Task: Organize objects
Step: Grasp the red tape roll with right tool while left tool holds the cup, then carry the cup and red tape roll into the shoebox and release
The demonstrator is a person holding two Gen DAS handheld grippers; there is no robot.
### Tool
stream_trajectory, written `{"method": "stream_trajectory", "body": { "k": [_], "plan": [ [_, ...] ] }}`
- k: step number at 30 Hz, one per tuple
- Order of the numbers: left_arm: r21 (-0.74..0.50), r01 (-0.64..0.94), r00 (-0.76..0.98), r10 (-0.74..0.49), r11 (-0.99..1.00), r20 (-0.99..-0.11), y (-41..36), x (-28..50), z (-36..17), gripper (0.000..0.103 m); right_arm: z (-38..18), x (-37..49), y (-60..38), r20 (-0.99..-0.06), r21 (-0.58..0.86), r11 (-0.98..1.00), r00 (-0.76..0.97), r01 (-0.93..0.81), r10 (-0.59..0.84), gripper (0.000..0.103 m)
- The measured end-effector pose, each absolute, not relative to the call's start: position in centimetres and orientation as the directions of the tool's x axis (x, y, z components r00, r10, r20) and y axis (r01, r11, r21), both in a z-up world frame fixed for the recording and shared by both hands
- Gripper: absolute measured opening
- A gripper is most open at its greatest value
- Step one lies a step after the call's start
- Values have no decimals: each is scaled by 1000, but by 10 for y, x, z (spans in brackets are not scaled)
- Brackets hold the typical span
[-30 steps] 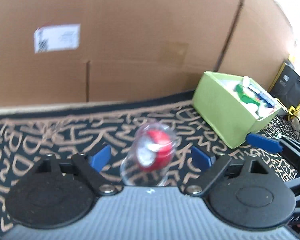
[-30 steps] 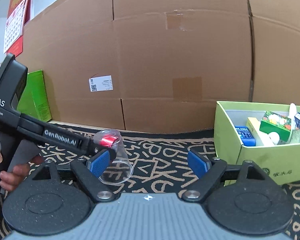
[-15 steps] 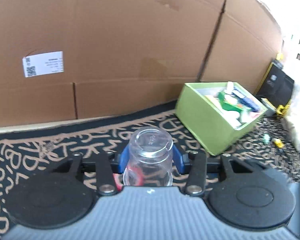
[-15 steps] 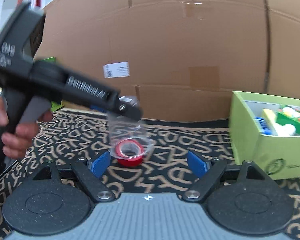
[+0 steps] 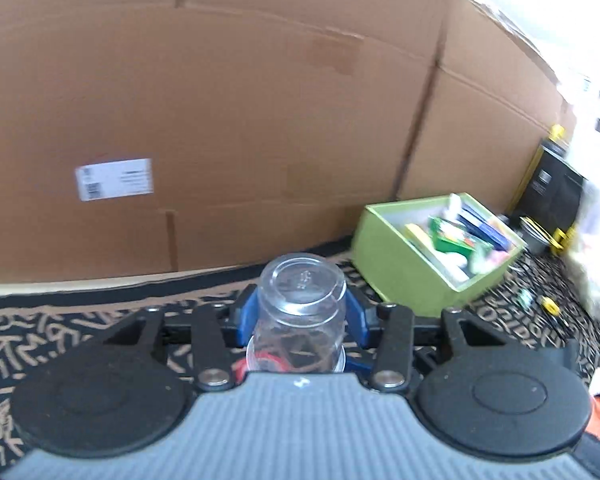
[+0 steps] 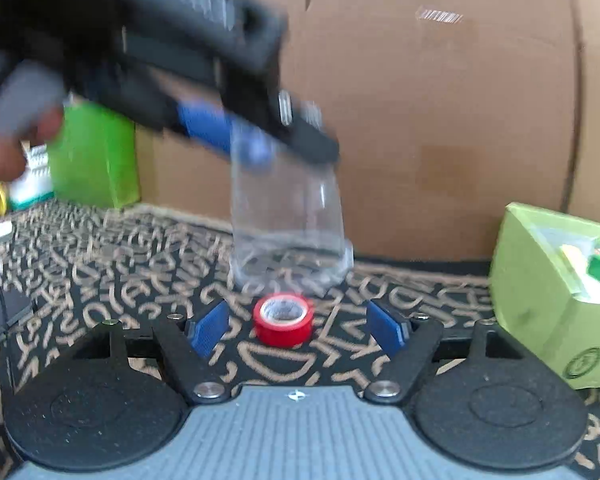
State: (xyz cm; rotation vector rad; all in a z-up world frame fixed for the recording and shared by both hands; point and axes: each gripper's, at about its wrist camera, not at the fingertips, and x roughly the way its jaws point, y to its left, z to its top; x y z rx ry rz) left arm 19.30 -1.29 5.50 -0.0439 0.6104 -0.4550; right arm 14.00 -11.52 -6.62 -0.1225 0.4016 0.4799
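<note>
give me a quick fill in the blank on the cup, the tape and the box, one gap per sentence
1. The left gripper holds a clear plastic cup turned ____ down.
2. The roll of tape on the patterned cloth is ____ in colour.
3. The tape lies between the fingers of the ____ gripper, whose jaws are closing.
4. The box holding small items is ____.

Missing words: upside; red; right; green

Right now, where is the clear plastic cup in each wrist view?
Left wrist: clear plastic cup at bottom centre, upside down, clamped between the left gripper pads.
Right wrist: upper centre, held off the cloth by the left gripper, above the red tape roll.
Shared landmark: the green box at right.
</note>
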Motion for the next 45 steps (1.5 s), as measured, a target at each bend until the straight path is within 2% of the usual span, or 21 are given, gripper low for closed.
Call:
{"method": "stream_trajectory", "body": {
  "k": [4,8,10,17,26,34,38,45],
  "plan": [
    [-168,355,729,-385,920,-566,3,195,50,46,-78,172,-97,-479,-1,880,773,-475,416,68],
    [-181,321,715,-363,930,-597,14,203,39,46,-85,193,-82,-538,32,880,734,-473,414,63],
    [-191,314,706,-363,930,-608,17,206,34,46,-87,199,-78,-559,32,883,724,-469,405,53],
    [-201,332,688,-382,922,-617,10,207,27,46,-87,191,-90,-555,64,894,729,-444,402,51],
    [-223,448,667,-490,866,-561,-50,209,51,46,-57,128,-151,-431,64,910,811,-411,396,51],
    [-254,530,639,-578,809,-507,-145,239,74,46,-9,98,-247,-284,36,975,933,-221,222,51],
    [-203,531,669,-554,823,-496,-187,260,78,46,2,100,-288,-256,16,994,960,-111,112,51],
    [-47,488,699,-423,871,-576,-249,302,64,47,7,108,-342,-254,3,1000,967,7,-6,51]
  ]
}}
